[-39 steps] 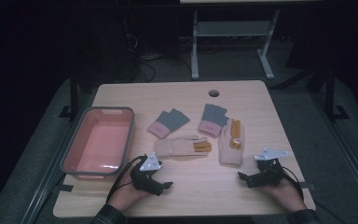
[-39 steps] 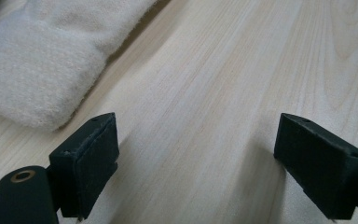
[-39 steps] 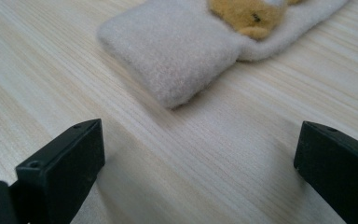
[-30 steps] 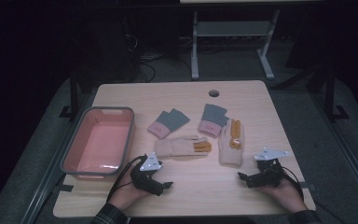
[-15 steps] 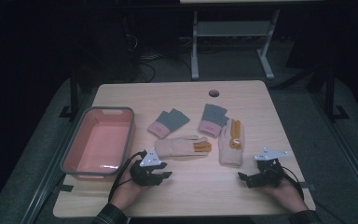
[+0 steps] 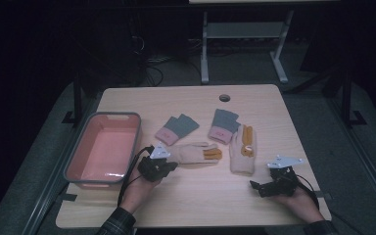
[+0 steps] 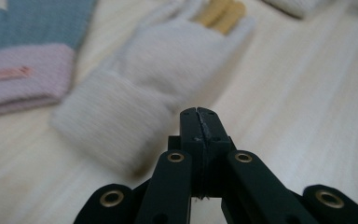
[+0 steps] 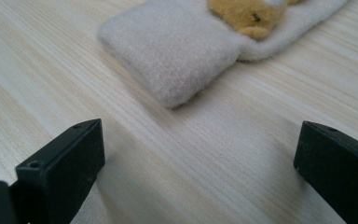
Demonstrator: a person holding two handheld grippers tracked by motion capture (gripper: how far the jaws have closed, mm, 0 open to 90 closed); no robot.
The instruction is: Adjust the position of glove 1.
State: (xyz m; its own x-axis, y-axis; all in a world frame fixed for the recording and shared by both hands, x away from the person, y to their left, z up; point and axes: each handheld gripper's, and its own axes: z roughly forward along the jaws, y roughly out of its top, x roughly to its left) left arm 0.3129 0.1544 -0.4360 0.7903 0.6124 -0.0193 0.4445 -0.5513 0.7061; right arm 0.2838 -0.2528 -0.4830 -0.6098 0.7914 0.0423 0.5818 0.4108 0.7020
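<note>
Just ahead of left gripper (image 7: 199, 122), jaws together: cream glove (image 7: 135, 88), seemingly untouched.

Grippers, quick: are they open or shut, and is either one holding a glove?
Left gripper: its jaws have just been closing and are shut, nothing between them.
Right gripper: open, holding nothing.

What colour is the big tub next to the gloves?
The tub is pink inside with a grey rim, clearest in the high view.
</note>
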